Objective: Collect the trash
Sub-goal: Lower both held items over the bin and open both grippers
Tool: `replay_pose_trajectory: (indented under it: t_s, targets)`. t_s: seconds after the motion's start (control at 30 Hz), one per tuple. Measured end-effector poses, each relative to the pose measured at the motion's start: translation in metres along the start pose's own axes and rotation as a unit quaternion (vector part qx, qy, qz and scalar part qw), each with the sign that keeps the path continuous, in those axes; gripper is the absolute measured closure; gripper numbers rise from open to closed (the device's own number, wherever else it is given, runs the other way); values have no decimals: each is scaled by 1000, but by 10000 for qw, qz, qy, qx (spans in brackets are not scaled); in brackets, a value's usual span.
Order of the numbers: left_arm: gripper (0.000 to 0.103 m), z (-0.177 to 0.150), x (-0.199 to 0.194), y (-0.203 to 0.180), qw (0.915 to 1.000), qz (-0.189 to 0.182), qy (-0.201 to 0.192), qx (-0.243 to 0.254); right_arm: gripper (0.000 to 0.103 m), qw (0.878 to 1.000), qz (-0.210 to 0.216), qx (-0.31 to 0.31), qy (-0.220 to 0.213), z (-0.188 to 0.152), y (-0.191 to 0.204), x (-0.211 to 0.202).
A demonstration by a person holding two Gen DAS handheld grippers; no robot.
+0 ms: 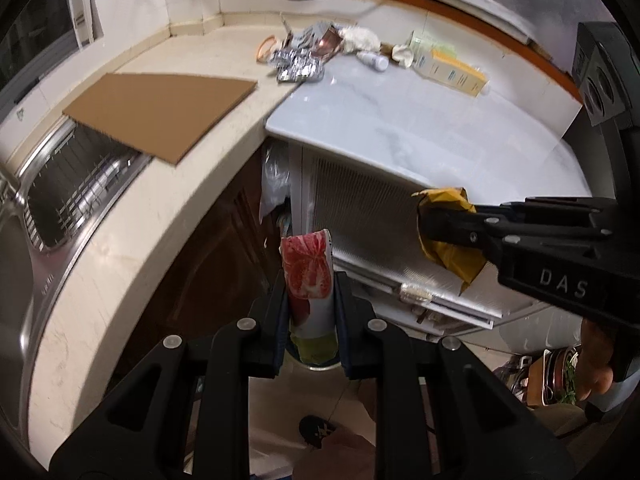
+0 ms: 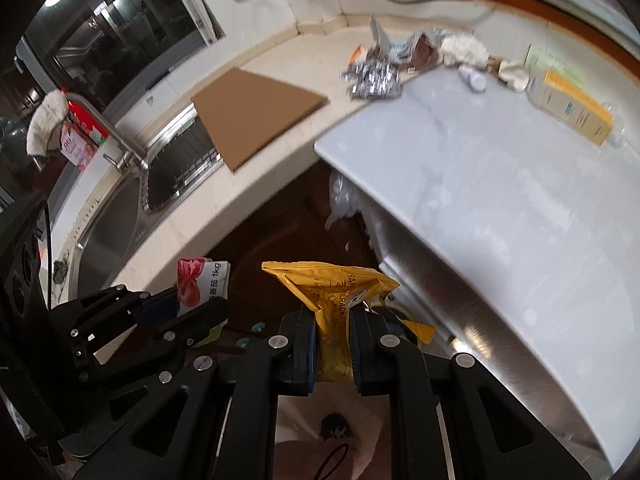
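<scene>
In the left wrist view my left gripper is shut on a red-and-white packet with a tomato picture. It hangs below the counter edge, over the floor. At the right of that view, my right gripper is shut on a crumpled yellow cracker bag. The right wrist view shows the same yellow bag pinched between the right gripper's pads, with the left gripper and its packet to the left. More trash lies at the back of the counter: foil wrappers, crumpled tissue, a small white bottle and a cream box.
A brown cardboard sheet lies on the cream counter and overhangs the steel sink. A white appliance top juts out on the right. A dark cabinet front, floor tiles and a person's shoe lie below the grippers.
</scene>
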State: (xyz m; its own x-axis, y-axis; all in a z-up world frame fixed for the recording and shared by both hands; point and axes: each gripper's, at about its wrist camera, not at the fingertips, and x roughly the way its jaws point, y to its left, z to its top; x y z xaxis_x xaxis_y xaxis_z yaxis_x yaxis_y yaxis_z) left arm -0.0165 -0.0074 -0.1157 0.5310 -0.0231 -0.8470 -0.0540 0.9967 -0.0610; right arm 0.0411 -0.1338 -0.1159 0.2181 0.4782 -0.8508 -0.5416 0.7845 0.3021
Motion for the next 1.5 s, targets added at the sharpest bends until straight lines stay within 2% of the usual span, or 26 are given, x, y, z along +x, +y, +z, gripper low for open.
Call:
replay_pose_trajectory:
  t_s: [0.33, 0.5, 0.67, 0.83, 1.27, 1.43, 1.5]
  targets:
    - [86, -39, 54, 16, 9992, 4, 237, -314, 90, 9993, -44, -107, 369, -42, -10, 75]
    - [86, -60, 93, 23, 9978, -8, 376, -540, 90, 9981, -47, 6, 606, -70, -31, 124]
    - [86, -86, 147, 29, 9943, -177, 627, -849, 90, 9958, -71, 210, 888, -95, -58, 176]
    - [86, -110, 211, 28, 9904, -211, 976, -954, 90, 9931, -92, 392, 1103, -118, -86, 234]
    - [85, -144, 356, 28, 9851, -434, 1372, -939, 89, 9912, -22, 668, 1146, -155, -136, 365]
    - [84, -158, 394, 33, 9830, -507, 1475, -967, 79, 9914, -14, 732, 1089, -165, -149, 399]
    - [78, -163, 407, 37, 9804, -589, 1574, -1029, 68, 9909, 14, 773, 1104, -172, -155, 410]
